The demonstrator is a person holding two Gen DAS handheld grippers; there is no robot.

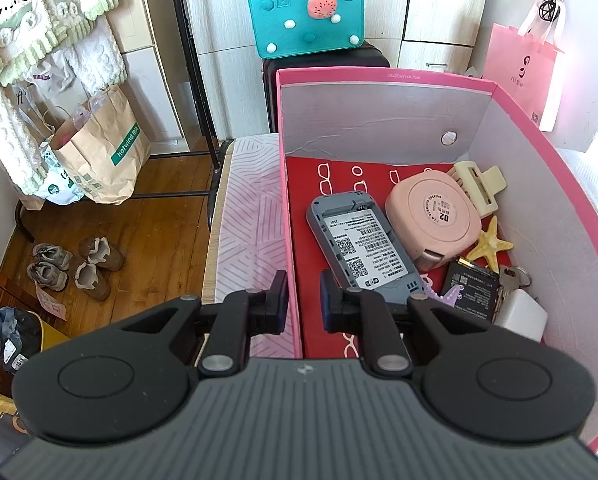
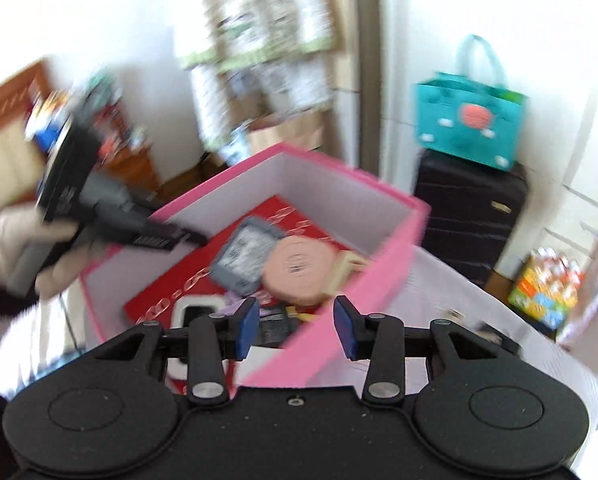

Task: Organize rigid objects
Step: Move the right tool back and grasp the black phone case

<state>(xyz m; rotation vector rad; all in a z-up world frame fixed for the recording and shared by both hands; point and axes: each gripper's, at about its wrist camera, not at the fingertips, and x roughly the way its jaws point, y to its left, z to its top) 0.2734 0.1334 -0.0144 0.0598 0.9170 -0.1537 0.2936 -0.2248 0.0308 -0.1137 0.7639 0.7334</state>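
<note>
The left gripper (image 1: 303, 298) has its fingers clamped on the left wall of the open pink cardboard box (image 1: 289, 184), one finger outside the wall and one inside. The right gripper (image 2: 295, 326) hangs over the box's near right wall with that rim between its blue-padded fingers, which stand apart and do not press on it; this view is smeared by motion.

Inside the box, on a red liner printed with white spectacles (image 1: 331, 184), the things lie crowded toward the right corner. A grey pocket router (image 1: 363, 246) lies on its face with its white label and codes up. Just beside it sits a round pale pink plastic case (image 1: 435, 220), and behind that a cream plastic hair claw clip (image 1: 479, 186) lies against the back wall. A yellow starfish (image 1: 491, 246) lies near the right wall, touching a flat black battery (image 1: 473, 286) and a set of silver keys (image 1: 513, 278). A white square charger (image 1: 521, 314) lies nearest the camera, and a small lilac toothed piece (image 1: 451, 294) pokes out beside the router.

The box stands on a counter covered by a white cloth with lilac line pattern (image 1: 251, 216). Behind it a teal felt handbag with white pompoms (image 1: 307, 16) rests on a black suitcase (image 2: 471, 216). A pink paper gift bag (image 1: 519, 64) hangs at right. On the wooden floor (image 1: 159, 224) at left stand a brown paper shopping bag (image 1: 103, 156) and two pairs of shoes (image 1: 75, 268), under fluffy white towels (image 1: 39, 20).
</note>
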